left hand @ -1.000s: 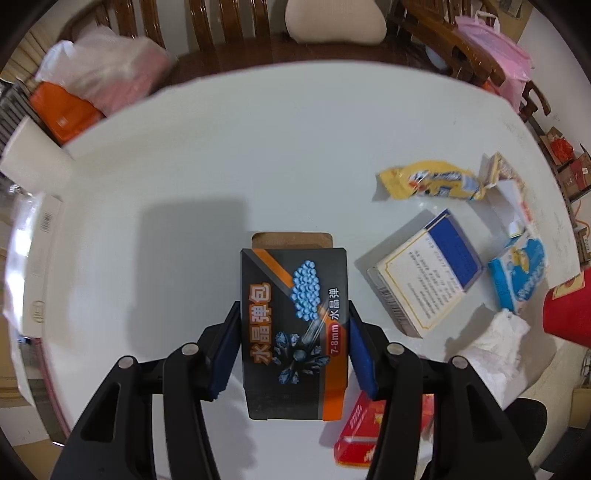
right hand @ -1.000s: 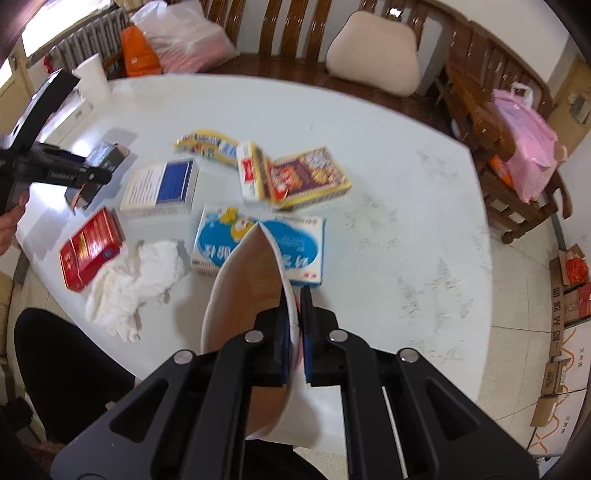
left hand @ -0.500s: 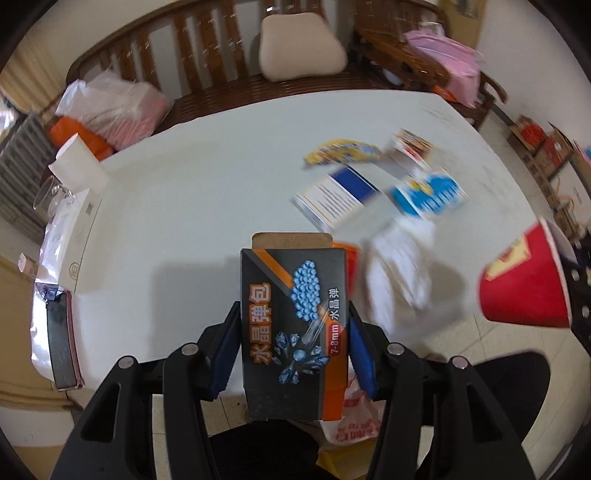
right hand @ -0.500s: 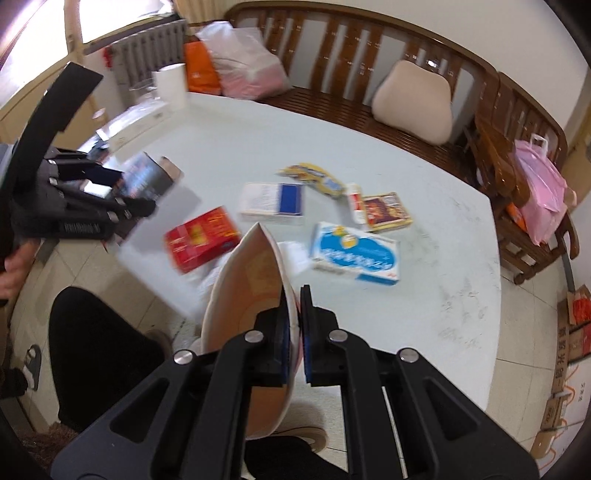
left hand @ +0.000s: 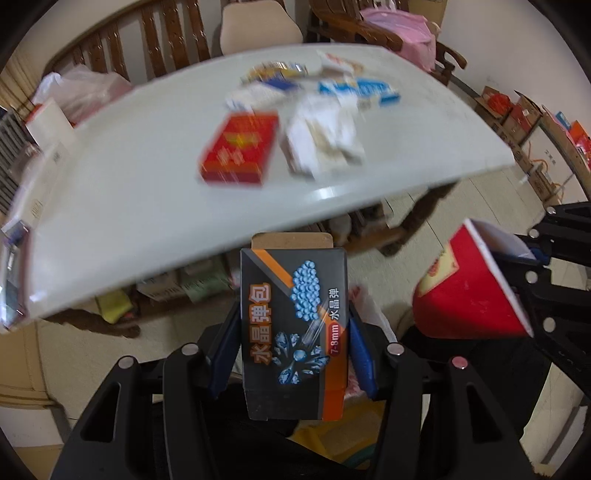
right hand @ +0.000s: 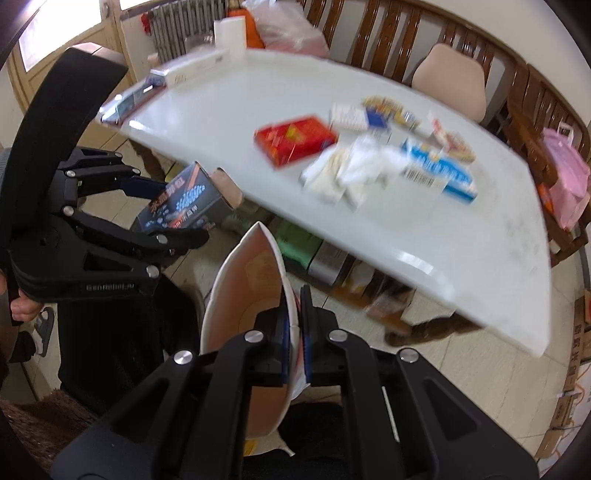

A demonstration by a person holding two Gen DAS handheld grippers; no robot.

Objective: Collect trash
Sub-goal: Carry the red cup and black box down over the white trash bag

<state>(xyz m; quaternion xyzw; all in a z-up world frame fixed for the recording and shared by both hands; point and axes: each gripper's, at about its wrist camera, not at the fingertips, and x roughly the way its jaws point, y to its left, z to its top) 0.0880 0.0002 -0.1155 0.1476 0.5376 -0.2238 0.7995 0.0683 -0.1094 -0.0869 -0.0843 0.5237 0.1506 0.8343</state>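
My left gripper [left hand: 293, 343] is shut on a black and orange box [left hand: 293, 332] with blue beads printed on it, held off the table's near edge over the floor; the box also shows in the right wrist view [right hand: 184, 201]. My right gripper [right hand: 294, 332] is shut on the rim of a red paper cup [right hand: 251, 321], white inside, held to the right of the box [left hand: 469, 291]. On the white table [left hand: 129, 206] lie a red box [left hand: 240, 147], crumpled white tissue [left hand: 325, 136], a blue and white packet [left hand: 358, 90] and other blurred wrappers.
Wooden chairs [left hand: 166, 40] with a beige cushion [left hand: 258, 26] stand behind the table. A pink bag [right hand: 565, 181] hangs at the right. Cardboard boxes [left hand: 524, 122] line the wall. Items sit under the table [right hand: 295, 243]. Yellow and white plastic [left hand: 332, 424] lies below the box.
Both grippers have pulled back off the table and lowered, carrying the box and the cup. The table's near edge is now ahead of them and the floor is below.
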